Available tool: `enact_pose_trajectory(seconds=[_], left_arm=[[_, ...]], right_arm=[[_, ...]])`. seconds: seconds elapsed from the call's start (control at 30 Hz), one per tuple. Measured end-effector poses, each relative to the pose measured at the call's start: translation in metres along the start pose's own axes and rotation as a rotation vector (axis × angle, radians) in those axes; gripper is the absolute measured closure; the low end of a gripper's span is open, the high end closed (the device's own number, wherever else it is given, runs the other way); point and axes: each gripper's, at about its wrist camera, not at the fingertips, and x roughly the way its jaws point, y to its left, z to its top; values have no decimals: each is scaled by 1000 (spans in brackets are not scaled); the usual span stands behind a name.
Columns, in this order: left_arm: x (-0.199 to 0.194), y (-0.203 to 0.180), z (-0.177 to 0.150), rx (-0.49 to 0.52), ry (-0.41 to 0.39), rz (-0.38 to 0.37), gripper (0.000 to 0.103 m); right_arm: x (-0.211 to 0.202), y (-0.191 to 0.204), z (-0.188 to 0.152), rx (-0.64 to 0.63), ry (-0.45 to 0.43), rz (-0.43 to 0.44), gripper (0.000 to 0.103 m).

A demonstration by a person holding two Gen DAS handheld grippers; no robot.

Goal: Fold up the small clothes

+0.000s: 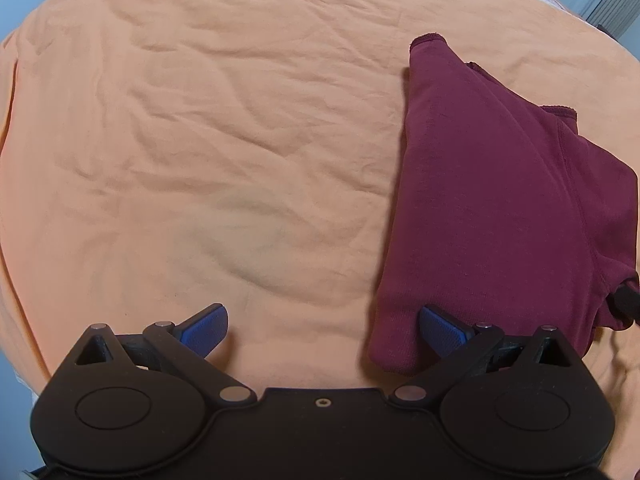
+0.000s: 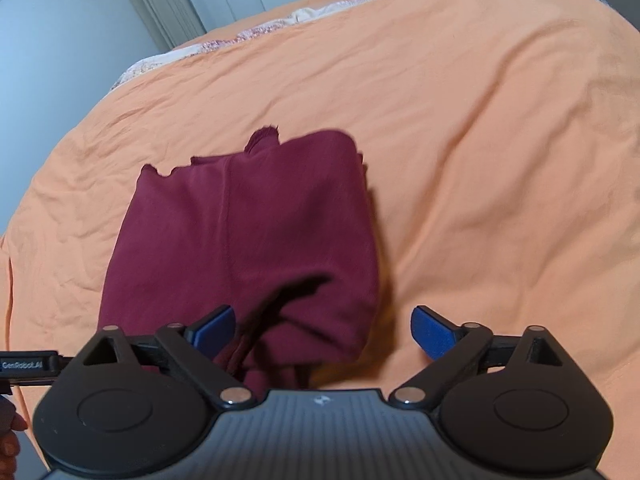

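A maroon garment [image 1: 500, 200] lies folded in a thick bundle on the orange bedsheet [image 1: 200, 120], at the right of the left wrist view. My left gripper [image 1: 324, 330] is open, its right blue pad [image 1: 442, 330] over the garment's near left corner and its left pad [image 1: 206, 330] over bare sheet. In the right wrist view the same garment [image 2: 248, 240] fills the centre, somewhat blurred. My right gripper [image 2: 324, 330] stands open above its near edge, with the near right corner of the cloth between the fingers. Nothing is gripped.
The orange sheet [image 2: 500, 160] spreads wide and wrinkled on all sides. A patterned pillow or blanket edge [image 2: 248, 36] shows at the far side, with a pale wall and window frame [image 2: 168, 4] beyond. A fingertip [image 2: 12, 436] shows at the lower left.
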Motion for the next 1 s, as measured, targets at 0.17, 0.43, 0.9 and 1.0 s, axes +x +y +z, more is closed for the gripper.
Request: enact_pose_trajectory(seconds=[0.17, 0.43, 0.9, 1.0], left_arm=[[-1, 4, -2, -22, 0, -12, 1], [-1, 5, -3, -21, 11, -20, 1], [-2, 5, -12, -12, 20, -30, 1], [-4, 4, -14, -5, 17, -30, 1]], right_arm=[[-2, 20, -33, -1, 109, 55, 24], [12, 48, -47, -59, 208, 206, 66], [11, 35, -54, -87, 217, 62, 103], [3, 29, -51, -34, 192, 132, 98]])
